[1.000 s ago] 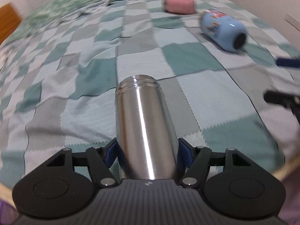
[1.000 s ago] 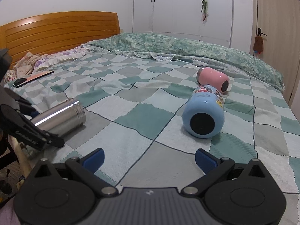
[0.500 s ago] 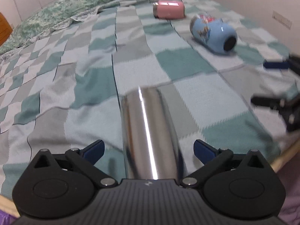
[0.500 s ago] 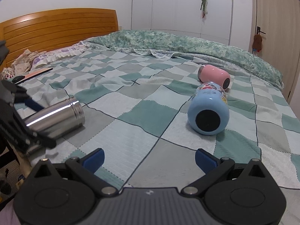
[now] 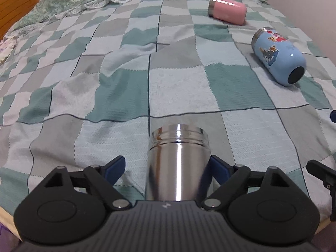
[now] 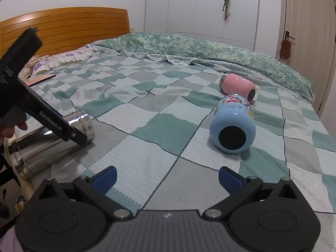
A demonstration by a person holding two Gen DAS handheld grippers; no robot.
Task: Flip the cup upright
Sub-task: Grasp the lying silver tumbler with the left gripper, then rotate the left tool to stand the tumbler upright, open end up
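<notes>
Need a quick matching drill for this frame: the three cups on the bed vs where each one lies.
Things:
1. shiny bare steel cup
2. pale blue cartoon-print cup
3. pink cup with steel rim

Places:
A. farthest off, beside the green floral duvet
B. between the open fingers of the left hand-held gripper
C. on its side ahead of the right hand-held gripper, dark base toward it

Pairs: 1-B, 2-C, 3-A

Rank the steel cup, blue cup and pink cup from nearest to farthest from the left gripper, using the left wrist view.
1. Steel cup: lying on its side between the open fingers of the left gripper.
2. Blue cup: on its side, ahead and off to the right on the checked blanket.
3. Pink cup: on its side, farthest back, right of centre.
</notes>
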